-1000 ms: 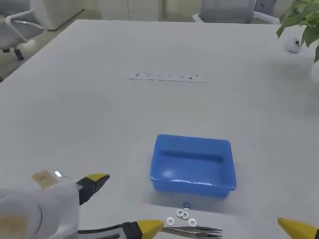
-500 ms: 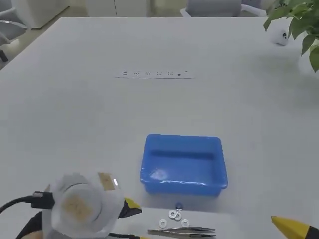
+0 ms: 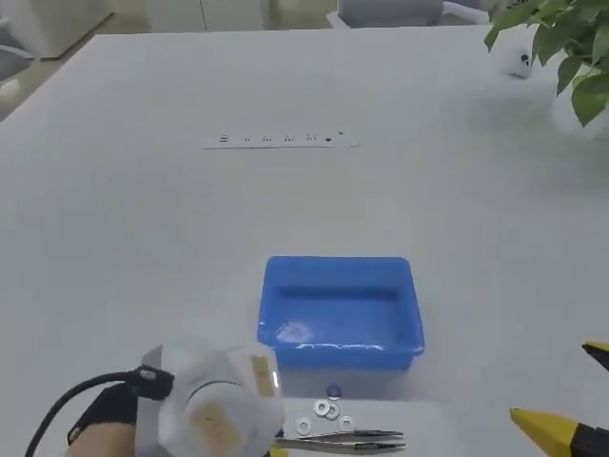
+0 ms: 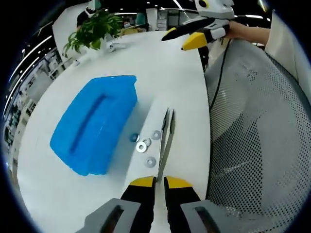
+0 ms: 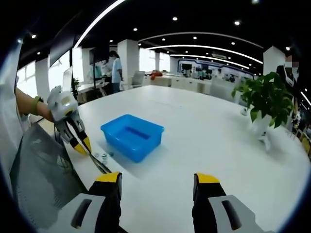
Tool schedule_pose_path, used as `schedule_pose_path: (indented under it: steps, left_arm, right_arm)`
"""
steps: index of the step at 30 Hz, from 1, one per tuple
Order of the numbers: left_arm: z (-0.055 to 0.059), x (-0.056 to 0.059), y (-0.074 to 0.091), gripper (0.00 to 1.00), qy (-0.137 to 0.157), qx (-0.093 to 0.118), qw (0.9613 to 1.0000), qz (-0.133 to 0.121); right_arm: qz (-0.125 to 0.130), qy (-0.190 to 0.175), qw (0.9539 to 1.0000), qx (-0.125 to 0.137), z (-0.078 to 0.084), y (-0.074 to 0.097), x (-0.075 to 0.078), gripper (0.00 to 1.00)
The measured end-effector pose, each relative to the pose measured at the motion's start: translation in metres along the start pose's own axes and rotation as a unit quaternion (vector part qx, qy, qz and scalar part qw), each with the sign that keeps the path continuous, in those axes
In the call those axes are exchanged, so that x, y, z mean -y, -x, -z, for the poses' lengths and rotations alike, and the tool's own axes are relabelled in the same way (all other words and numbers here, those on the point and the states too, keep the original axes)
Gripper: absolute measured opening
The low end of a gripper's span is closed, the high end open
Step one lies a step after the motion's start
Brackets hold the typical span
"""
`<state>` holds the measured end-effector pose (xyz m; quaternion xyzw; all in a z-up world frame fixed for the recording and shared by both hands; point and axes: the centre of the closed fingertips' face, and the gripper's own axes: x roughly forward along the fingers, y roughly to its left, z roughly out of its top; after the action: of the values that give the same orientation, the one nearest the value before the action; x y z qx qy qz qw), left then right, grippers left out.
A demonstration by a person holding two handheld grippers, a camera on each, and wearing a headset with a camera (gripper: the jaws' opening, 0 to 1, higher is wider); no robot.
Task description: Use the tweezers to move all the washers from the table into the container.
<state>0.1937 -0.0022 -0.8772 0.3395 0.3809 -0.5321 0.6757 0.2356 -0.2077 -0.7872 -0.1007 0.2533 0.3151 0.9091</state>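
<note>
- Left gripper (image 4: 160,183): jaws nearly together around the near end of the tweezers (image 4: 166,138); grip unclear.
- Tweezers lie lengthwise, straight ahead of it.
- Washers (image 4: 146,145) just beside them, toward the container (image 4: 92,124).
- Right gripper (image 5: 158,178): jaws apart, farther off.

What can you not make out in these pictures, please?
Left gripper view: whether the left gripper really pinches the tweezers.
Head view: that gripper's body hides the tweezers' near end.
Head view: the right gripper is cut off by the frame edges.
Head view: washers blurred, overlapping; count unsure.
</note>
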Motion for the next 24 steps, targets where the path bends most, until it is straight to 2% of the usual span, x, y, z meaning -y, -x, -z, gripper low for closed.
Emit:
schedule_pose_path:
  steps: [1,2,7,16,24]
  left_arm:
    - [0.001,0.000,0.000,0.01,-0.022,-0.008,0.9997,0.000]
    - [0.002,0.001,-0.001,0.00,-0.033,-0.014,0.9994,0.002]
    - [0.000,0.004,0.000,0.00,-0.049,-0.018,0.9986,0.010]
    - [-0.019,0.007,0.028,0.00,-0.062,0.009,0.9980,0.007]
    - [-0.041,0.018,0.055,0.00,-0.069,0.029,0.9972,0.009]
  right_arm:
    - [0.000,0.003,1.0000,-0.002,0.000,0.000,0.000,0.57]
    - [0.000,0.006,1.0000,-0.003,0.001,0.000,0.000,0.57]
    - [0.004,0.017,0.9998,-0.007,0.001,0.000,0.000,0.56]
    - [0.006,0.017,0.9998,0.000,-0.002,0.001,0.001,0.54]
    - [0.001,0.024,0.9997,0.001,-0.003,0.002,-0.002,0.52]
